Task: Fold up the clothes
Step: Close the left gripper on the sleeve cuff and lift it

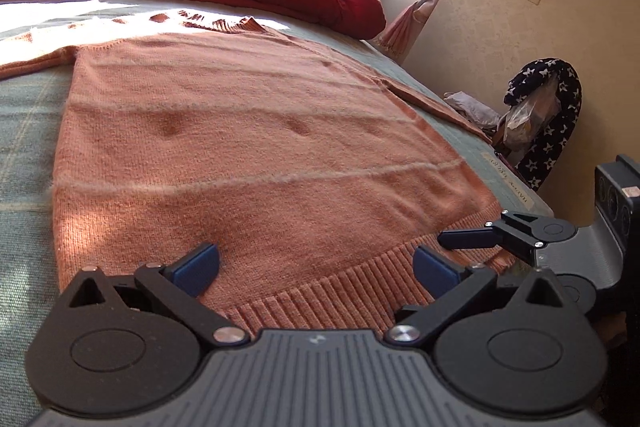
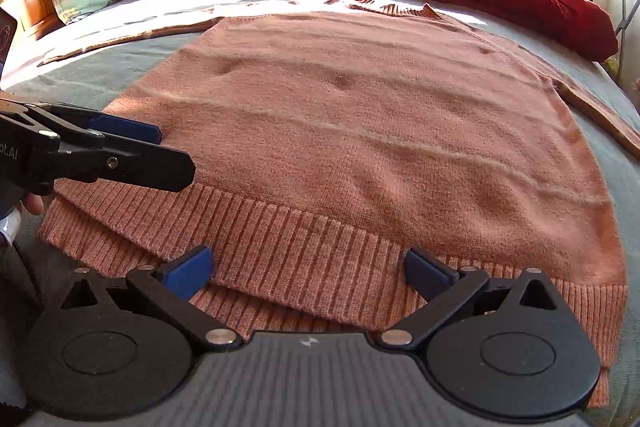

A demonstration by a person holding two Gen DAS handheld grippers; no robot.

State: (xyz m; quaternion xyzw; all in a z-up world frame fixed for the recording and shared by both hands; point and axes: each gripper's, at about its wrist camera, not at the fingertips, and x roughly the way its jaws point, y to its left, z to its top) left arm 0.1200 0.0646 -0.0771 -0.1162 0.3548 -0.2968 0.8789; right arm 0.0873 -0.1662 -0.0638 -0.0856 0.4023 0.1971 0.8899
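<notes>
Our left tongs (image 1: 316, 265) and right tongs (image 2: 308, 269) share one build: black linkage arms, blue pads (image 1: 198, 267), silver pivot screws, round black discs, and a ribbed grey body bearing a small white mark.

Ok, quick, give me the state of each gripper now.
Left gripper: open, holding nothing, jaws spread over the sweater hem.
Right gripper: open, holding nothing, jaws spread over the same hem.

A salmon knit sweater (image 1: 248, 155) lies flat on a bed (image 1: 24, 131). The left gripper (image 1: 316, 265), jaws spread, hovers over its ribbed hem at six o'clock.
</notes>
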